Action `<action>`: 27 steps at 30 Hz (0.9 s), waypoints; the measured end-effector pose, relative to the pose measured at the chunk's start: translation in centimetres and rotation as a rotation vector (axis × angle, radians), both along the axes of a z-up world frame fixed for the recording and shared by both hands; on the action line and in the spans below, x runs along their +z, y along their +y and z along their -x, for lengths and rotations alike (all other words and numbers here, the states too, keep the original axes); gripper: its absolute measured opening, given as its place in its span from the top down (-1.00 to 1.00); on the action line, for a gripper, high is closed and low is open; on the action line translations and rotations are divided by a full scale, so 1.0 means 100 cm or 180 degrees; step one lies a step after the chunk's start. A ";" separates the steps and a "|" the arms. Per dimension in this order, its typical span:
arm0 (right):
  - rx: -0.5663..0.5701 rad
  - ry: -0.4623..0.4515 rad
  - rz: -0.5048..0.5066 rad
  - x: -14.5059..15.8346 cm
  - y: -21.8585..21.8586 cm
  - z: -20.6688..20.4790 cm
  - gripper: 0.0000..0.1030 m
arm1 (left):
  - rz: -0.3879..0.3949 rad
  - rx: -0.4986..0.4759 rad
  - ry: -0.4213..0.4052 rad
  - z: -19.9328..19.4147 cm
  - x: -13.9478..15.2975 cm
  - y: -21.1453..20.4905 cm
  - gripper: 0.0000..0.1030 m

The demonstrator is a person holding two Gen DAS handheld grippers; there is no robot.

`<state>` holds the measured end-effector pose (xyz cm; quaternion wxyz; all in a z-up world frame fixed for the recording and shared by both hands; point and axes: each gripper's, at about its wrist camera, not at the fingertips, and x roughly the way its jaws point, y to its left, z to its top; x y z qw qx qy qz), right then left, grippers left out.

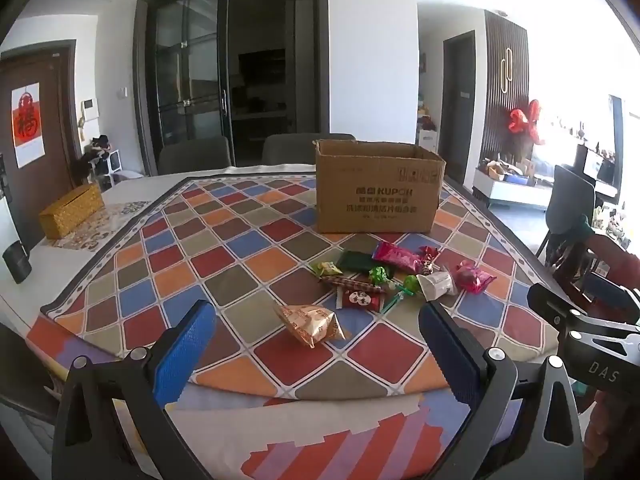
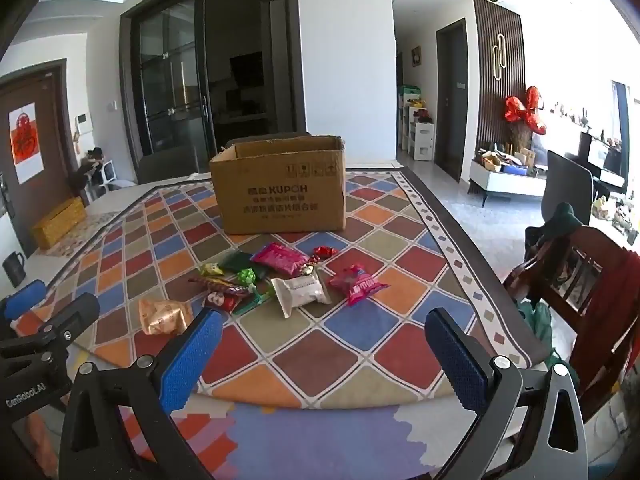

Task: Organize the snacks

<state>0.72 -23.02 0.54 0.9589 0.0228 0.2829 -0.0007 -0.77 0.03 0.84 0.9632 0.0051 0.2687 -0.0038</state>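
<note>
An open cardboard box stands on the checkered tablecloth; it also shows in the right wrist view. Several wrapped snacks lie in front of it: a gold packet nearest, a white packet, a pink packet, a magenta packet, a dark green one and a red one. My left gripper is open and empty, with the gold packet between its fingers' line of sight. My right gripper is open and empty, near the table's front edge.
A gold tissue box and a dark mug sit at the table's left. A wooden chair with clothes stands right of the table. Grey chairs stand behind the table's far side.
</note>
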 end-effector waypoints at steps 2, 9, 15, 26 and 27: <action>-0.0002 -0.0004 0.0003 0.000 0.000 0.000 -0.99 | 0.0013 0.0007 -0.0003 0.001 0.001 0.001 -1.00; 0.0002 -0.0010 0.0004 0.000 0.000 0.000 -0.99 | 0.0016 -0.0005 -0.0002 0.000 0.001 0.001 -1.00; 0.0004 -0.0010 0.0005 0.000 0.000 0.000 -0.99 | 0.0021 -0.0008 -0.0004 -0.001 0.001 0.001 -1.00; 0.0005 -0.0017 0.0012 0.000 0.000 0.000 -0.99 | 0.0023 -0.0008 -0.0009 0.000 0.001 0.002 -1.00; 0.0006 -0.0014 0.0014 0.000 0.000 0.000 -0.99 | 0.0022 -0.0008 -0.0012 0.000 0.001 0.002 -1.00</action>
